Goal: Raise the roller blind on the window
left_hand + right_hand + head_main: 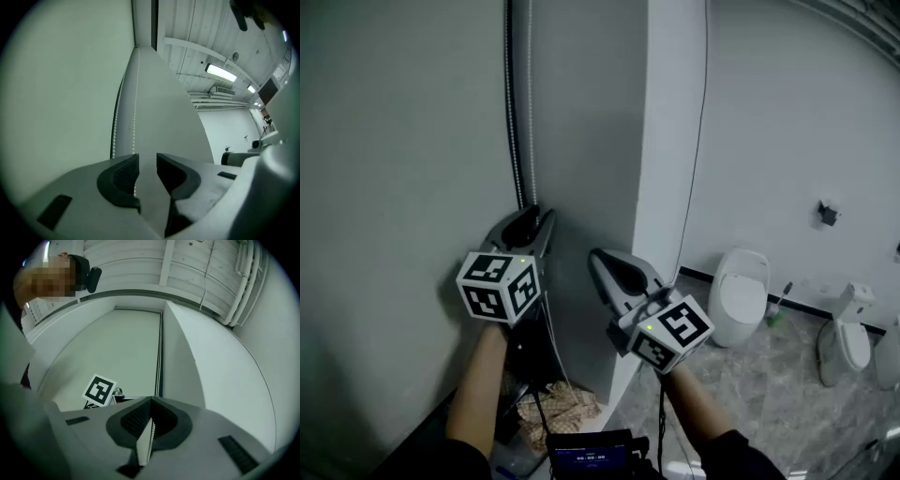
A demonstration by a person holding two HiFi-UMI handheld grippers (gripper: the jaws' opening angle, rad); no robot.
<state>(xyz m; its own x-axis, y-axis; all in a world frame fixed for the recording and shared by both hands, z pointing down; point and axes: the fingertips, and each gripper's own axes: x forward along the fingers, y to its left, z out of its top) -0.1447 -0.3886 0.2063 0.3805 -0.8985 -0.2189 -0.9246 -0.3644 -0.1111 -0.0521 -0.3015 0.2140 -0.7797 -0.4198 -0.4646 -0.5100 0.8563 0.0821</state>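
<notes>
Blind's not up yet afaict: the roller blind (394,169) hangs down over the window on the left, and its bead chain (135,122) runs along the corner next to it. Right gripper (151,404) has its jaws together w/ beads showing right in the seam, so I'd call it clamped on the chain. Left gripper (528,225) has its jaws apart, w/ one strand running loose btwn the pads.

What could go wrong imo:
- right lets go before left bites = chain slips back
- the grip sits near the tips, so a hard tug could pop the beads out
- pulling the wrong strand lowers it
- yanking out from the wall could jam the chain up top
</notes>
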